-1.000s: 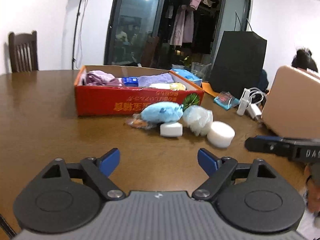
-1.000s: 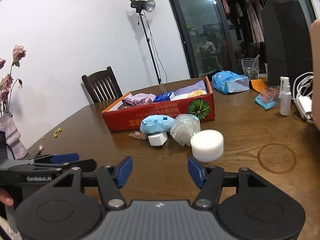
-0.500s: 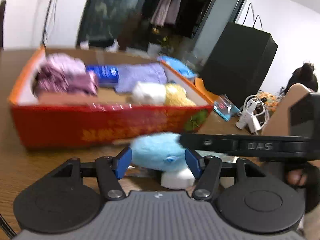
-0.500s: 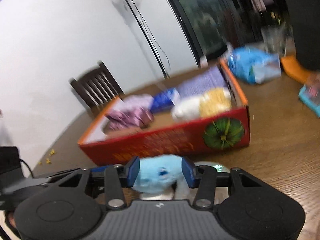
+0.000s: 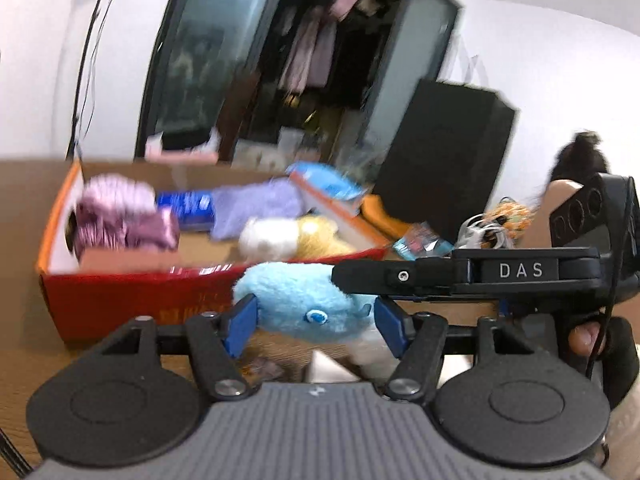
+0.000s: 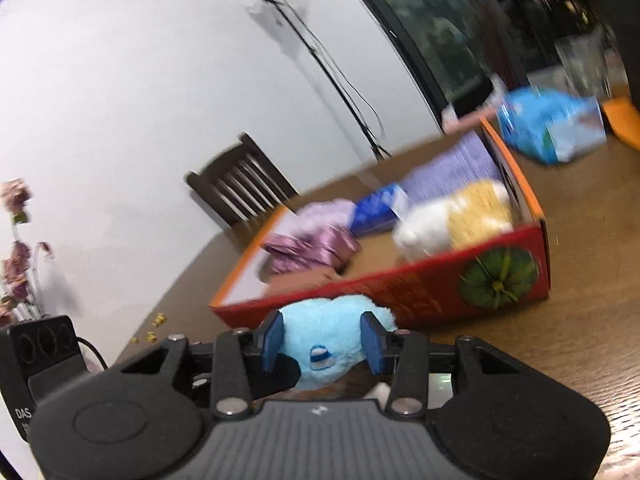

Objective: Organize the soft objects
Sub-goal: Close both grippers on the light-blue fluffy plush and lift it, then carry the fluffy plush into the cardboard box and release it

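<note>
Red box [image 5: 120, 300] holds purple cloth [image 5: 120, 220], white/yellow plush [image 5: 296, 238].

1. The red box [image 5: 132, 300] stands straight ahead of both grippers, its near wall just behind the blue plush [image 5: 304, 300]; its top is open.
2. Inside, bare cardboard floor shows mid-box, between the purple cloth [image 6: 312, 246] and the white-and-yellow plush [image 6: 452, 220]; a blue packet [image 6: 376, 208] and lilac towel [image 6: 452, 164] fill the back.
3. The right gripper [image 5: 460, 276] crosses in front of the left gripper's [image 5: 316, 324] right side.
4. Bare table [image 6: 580, 340] lies right of the box.
</note>
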Motion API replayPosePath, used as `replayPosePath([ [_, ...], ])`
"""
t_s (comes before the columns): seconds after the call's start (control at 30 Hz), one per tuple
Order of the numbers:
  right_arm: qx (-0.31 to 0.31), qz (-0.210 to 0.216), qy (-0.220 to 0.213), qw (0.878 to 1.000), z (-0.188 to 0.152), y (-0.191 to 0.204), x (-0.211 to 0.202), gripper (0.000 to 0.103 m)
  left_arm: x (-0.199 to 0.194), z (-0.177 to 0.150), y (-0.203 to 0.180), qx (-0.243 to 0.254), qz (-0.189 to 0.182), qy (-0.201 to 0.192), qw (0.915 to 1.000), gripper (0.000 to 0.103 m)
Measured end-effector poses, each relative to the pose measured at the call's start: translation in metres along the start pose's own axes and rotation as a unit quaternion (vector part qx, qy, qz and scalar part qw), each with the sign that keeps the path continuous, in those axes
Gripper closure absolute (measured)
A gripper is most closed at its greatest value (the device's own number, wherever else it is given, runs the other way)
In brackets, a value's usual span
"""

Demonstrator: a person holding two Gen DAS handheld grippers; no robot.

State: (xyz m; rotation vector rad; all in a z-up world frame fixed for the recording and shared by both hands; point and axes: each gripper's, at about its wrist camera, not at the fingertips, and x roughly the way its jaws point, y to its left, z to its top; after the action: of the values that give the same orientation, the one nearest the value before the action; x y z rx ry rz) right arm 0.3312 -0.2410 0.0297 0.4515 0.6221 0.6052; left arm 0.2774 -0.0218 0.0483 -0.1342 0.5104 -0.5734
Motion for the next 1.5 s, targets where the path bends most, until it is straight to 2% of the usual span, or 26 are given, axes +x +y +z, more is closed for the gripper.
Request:
replayPosePath([
  [0.1, -0.026, 0.014, -0.016, 0.999, -0.007, 0.023, -0.031, 0.061, -0.034, -0.009, -0.015, 0.000, -0.021, -0.012, 0.9997, 0.034],
  [0.23, -0.047, 0.012, -0.005, 0.999, -0.040, 0.038, -0.058, 0.057, -0.052, -0.045, -0.022, -0.031, -0.062, 0.028, 0.9972, 0.034],
  [0.33, -0.023, 0.011, 0.021, 0.999, -0.075, 0.030, -0.071, 0.056, -0.056, -0.078, -0.026, -0.045, -0.077, 0.058, 0.9943, 0.034],
  [0.43, 0.006, -0.005, 0.045, 0.999, -0.109, 0.023, -0.077, 0.057, -0.058, -0.101, -0.031, -0.031, -0.073, 0.080, 0.9936, 0.034],
  [0.5, 0.012, -0.013, 0.054, 0.998, -0.125, 0.022, -0.083, 0.057, -0.065, -0.108, -0.034, -0.004, -0.051, 0.083, 0.9952, 0.032],
  [0.57, 0.013, -0.012, 0.050, 0.999, -0.134, 0.024, -0.093, 0.057, -0.072, -0.111, -0.032, 0.002, -0.033, 0.081, 0.9962, 0.031],
  [0.63, 0.006, -0.025, 0.037, 0.999, -0.136, 0.025, -0.100, 0.057, -0.076, -0.113, -0.026, -0.021, -0.022, 0.078, 0.9965, 0.031],
  [0.7, 0.010, -0.038, 0.027, 0.999, -0.139, 0.022, -0.102, 0.057, -0.078, -0.116, -0.025, -0.045, -0.026, 0.071, 0.9961, 0.031],
  [0.8, 0.026, -0.036, 0.036, 0.998, -0.144, 0.020, -0.090, 0.061, -0.083, -0.119, -0.027, -0.044, -0.006, 0.047, 0.9979, 0.036],
  [0.87, 0.024, 0.014, 0.059, 0.998, -0.149, 0.032, -0.088, 0.070, -0.094, -0.121, -0.017, -0.059, 0.021, 0.016, 0.9979, 0.037],
  [0.93, 0.020, 0.046, 0.063, 0.997, -0.152, 0.040, -0.088, 0.070, -0.102, -0.122, -0.004, -0.092, 0.038, 0.006, 0.9950, 0.038],
  [0.97, 0.022, 0.049, 0.057, 0.997, -0.152, 0.042, -0.091, 0.070, -0.104, -0.122, 0.002, -0.107, 0.040, 0.006, 0.9935, 0.038],
  [1.1, 0.016, 0.000, 0.014, 1.000, -0.144, 0.040, -0.101, 0.070, -0.100, -0.120, 0.001, -0.128, 0.022, -0.006, 0.9915, 0.038],
  [1.2, 0.025, -0.020, 0.022, 0.999, -0.140, 0.037, -0.089, 0.070, -0.091, -0.121, 0.003, -0.150, 0.008, -0.008, 0.9886, 0.038],
  [1.37, 0.066, -0.012, 0.023, 0.997, -0.148, 0.030, -0.073, 0.070, -0.081, -0.126, 0.013, -0.178, -0.014, 0.020, 0.9838, 0.058],
  [1.43, 0.080, -0.005, 0.021, 0.997, -0.148, 0.026, -0.071, 0.070, -0.079, -0.129, 0.016, -0.184, -0.038, 0.026, 0.9818, 0.073],
  [1.5, 0.092, 0.006, 0.026, 0.995, -0.147, 0.021, -0.067, 0.074, -0.078, -0.128, 0.016, -0.187, -0.043, 0.025, 0.9811, 0.073],
])
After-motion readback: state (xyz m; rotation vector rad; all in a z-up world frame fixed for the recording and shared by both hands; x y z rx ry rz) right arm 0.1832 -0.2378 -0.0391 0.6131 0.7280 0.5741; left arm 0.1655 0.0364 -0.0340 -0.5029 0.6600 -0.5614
